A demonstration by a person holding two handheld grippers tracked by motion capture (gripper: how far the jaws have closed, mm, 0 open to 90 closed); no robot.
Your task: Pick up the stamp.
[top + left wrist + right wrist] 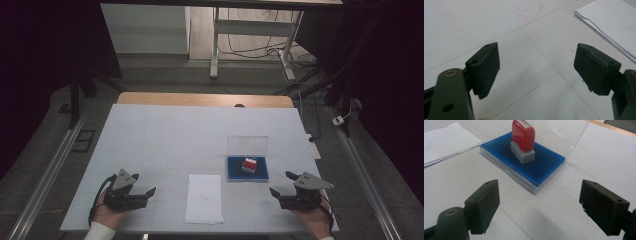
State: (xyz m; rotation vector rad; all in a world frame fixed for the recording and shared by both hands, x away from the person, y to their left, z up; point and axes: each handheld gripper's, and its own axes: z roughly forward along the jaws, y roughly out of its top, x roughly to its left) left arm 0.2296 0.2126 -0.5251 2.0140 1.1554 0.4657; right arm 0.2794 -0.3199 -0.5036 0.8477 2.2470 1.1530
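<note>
A shallow blue ink-pad case [248, 169] sits on the right half of the table with its clear lid [248, 145] standing open at the far edge. Inside it, on the blue pad, stands a red stamp [249, 165] with a grey base; it sits upright, a little towards the middle of the tray, and nothing touches it. Just left of the case, near the front edge, lies a sheet of white paper [204, 198], flat and apart from it. The right gripper [281, 185] rests near the front right corner, its jaws spread wide with nothing between them, pointing towards the case, which lies just ahead of it in the right gripper view. The left gripper [144, 184] lies near the front left, jaws likewise wide apart and empty over bare tabletop, the paper off to its side. The table [165, 135] is white, marked with faint lines, with a wooden strip along its far edge. Beyond it the floor is grey, with a white desk frame [250, 30] and loose cables [255, 50].
</note>
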